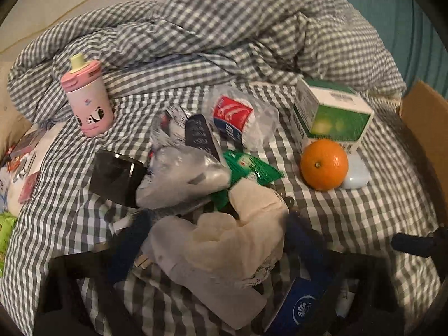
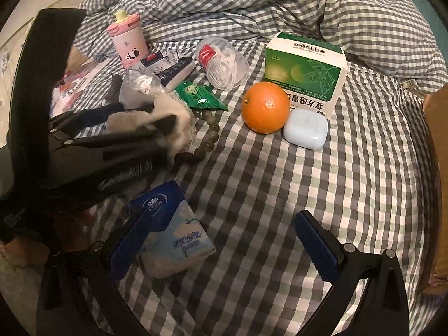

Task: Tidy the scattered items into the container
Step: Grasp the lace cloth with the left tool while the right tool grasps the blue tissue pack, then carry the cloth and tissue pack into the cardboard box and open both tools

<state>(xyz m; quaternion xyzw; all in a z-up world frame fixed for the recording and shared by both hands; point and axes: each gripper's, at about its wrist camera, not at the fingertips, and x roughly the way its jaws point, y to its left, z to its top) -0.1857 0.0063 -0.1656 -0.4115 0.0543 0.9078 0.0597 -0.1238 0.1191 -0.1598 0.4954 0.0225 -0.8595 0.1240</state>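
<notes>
My left gripper is down in the pile on the checked bedsheet, its blue pads closed against a cream cloth bundle; the right wrist view shows the same cloth between its dark fingers. My right gripper stands open over the sheet. A blue tissue pack lies against its left pad and well clear of the right one. An orange, a pale blue case and a green-and-white medicine box sit together further back. The cardboard box is at the right edge.
A pink cup stands upright at the back left. A clear bag with a red label, a green sachet, a black item and a bead bracelet lie in the pile. A crumpled checked duvet rises behind.
</notes>
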